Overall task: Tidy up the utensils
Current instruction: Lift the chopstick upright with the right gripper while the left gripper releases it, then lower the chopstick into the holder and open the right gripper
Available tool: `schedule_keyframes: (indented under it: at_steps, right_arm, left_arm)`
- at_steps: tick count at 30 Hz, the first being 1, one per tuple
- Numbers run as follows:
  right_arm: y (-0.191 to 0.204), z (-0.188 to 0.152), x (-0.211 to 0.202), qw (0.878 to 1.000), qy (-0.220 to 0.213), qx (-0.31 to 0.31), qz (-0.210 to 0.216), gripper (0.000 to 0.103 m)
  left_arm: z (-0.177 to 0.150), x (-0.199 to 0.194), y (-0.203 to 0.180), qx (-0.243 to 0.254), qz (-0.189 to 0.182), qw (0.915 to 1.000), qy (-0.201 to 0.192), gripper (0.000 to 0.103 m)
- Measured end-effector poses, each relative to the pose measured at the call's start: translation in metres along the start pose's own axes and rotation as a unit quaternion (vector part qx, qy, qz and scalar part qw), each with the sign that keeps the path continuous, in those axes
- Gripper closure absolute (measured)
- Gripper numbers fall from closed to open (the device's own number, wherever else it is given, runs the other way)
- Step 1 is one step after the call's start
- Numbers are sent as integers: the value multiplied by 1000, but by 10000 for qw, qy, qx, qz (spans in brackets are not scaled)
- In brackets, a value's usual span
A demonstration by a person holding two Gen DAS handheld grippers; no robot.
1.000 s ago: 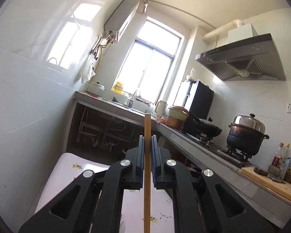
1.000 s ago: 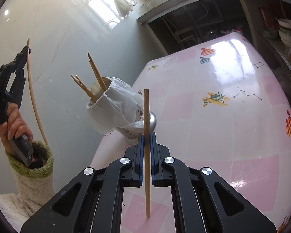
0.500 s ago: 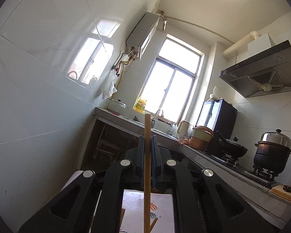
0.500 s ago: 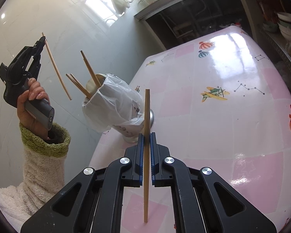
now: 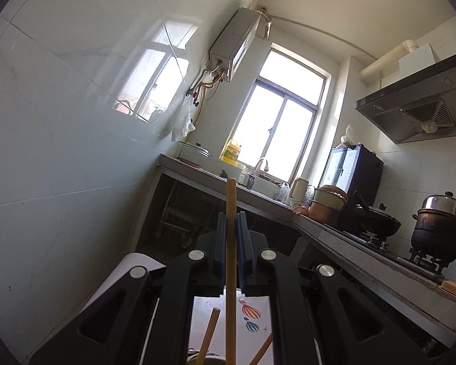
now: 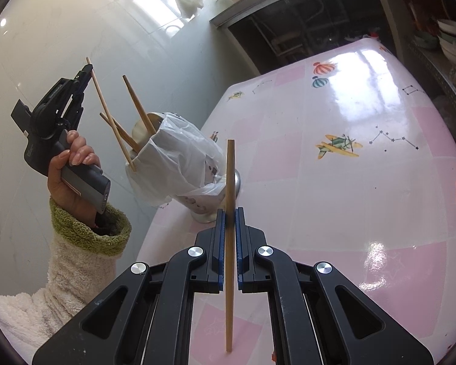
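Note:
My right gripper [image 6: 229, 213] is shut on a wooden chopstick [image 6: 229, 182] that stands upright over the pink table [image 6: 334, 182]. To the left, a metal utensil cup [image 6: 209, 194] wrapped in a white plastic bag [image 6: 173, 158] holds several chopsticks [image 6: 138, 108]. A hand [image 6: 68, 167] holds my left gripper [image 6: 86, 71] above and left of the cup, shut on another chopstick [image 6: 112, 118] whose lower end reaches the cup's near rim. In the left wrist view, that gripper [image 5: 230, 217] clamps its chopstick [image 5: 230, 261], with tips of other chopsticks [image 5: 209, 331] below.
A white tiled wall [image 6: 60, 30] runs close behind the cup. Across the kitchen a counter [image 5: 334, 234] carries pots, a kettle and a stove, with a range hood [image 5: 419, 106] above. A shelf with bowls [image 6: 450, 33] stands beyond the table's far right edge.
The left gripper has come down and toward the cup with its chopstick, tilting it so the lower end now meets the cup's rim. The right gripper has stayed put.

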State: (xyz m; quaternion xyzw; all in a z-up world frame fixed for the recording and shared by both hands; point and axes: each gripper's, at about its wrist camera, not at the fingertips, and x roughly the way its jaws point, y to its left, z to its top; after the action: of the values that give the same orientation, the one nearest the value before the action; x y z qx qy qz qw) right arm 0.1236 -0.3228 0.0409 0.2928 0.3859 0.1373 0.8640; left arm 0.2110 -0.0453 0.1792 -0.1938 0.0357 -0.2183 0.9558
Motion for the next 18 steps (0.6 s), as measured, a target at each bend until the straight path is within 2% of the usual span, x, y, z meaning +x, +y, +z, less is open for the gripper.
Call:
schedule_keyframes:
  at_steps: [7,18]
  right_arm:
    - [0,1,3,10000,27,10,-7,99]
    - [1,1,5,10000,56,23,-42,99]
  left_arm:
    - [11,10,0,75,128,9996,-243,97]
    - [-22,15,-1,377,167,9990,173,97]
